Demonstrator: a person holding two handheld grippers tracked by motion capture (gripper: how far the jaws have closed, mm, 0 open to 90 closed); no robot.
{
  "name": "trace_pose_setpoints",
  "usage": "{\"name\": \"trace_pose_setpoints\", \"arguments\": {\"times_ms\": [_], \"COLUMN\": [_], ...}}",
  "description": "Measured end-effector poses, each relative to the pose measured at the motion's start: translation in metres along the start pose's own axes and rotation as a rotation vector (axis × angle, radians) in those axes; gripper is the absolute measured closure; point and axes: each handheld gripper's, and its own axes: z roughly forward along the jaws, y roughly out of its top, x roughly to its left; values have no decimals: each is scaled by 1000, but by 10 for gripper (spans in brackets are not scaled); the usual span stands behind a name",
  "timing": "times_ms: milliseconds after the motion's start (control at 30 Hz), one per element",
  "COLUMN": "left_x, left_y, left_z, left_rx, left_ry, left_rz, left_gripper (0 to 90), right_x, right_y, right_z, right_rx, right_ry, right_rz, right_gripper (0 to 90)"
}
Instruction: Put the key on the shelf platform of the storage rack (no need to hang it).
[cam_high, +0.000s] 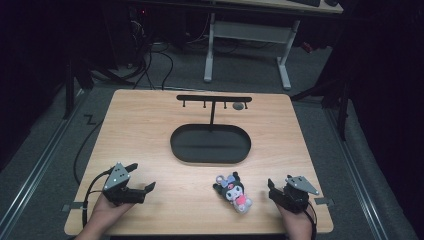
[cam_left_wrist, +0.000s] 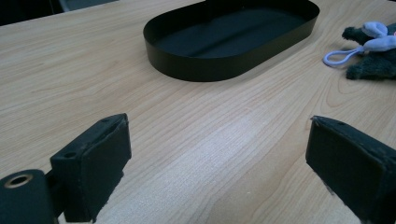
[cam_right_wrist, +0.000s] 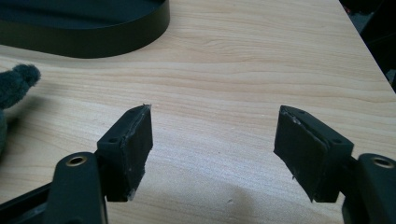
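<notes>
A small plush toy (cam_high: 235, 192), dark-hooded with a white face, pink body and lilac loop, lies on its back near the table's front edge, right of centre

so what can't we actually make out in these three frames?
- Plush keychain toy: cut off by the right edge in the left gripper view, by the left edge in the right gripper view.
- Small round item by the hook stand: too small in the high view.
- Black oval tray: its far end is cut off by the top edge in the left gripper view.
</notes>
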Motion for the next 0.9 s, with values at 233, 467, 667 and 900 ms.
{"name": "trace_pose_setpoints", "arguments": {"times_ms": [233,467,667,900], "left_x": [0,0,-1,-1], "left_y": [0,-1,-1,-1], "left_z": [2,2,2,4], "left_rx": [4,7,15,17], "left_ry": [0,2,-1,-4], "left_rz": [4,0,6,11], "left_gripper": [79,79,79,79], "right_x": [1,1,5,6], "right_y": [-1,0,2,4], "right_z": [0,0,-2,-1], "right_rx": [-2,-12,-44,-31], "right_ry": [12,23,19,21], "right_rz": [-7,3,12,29], "right_gripper": [263,246,207,203]}}
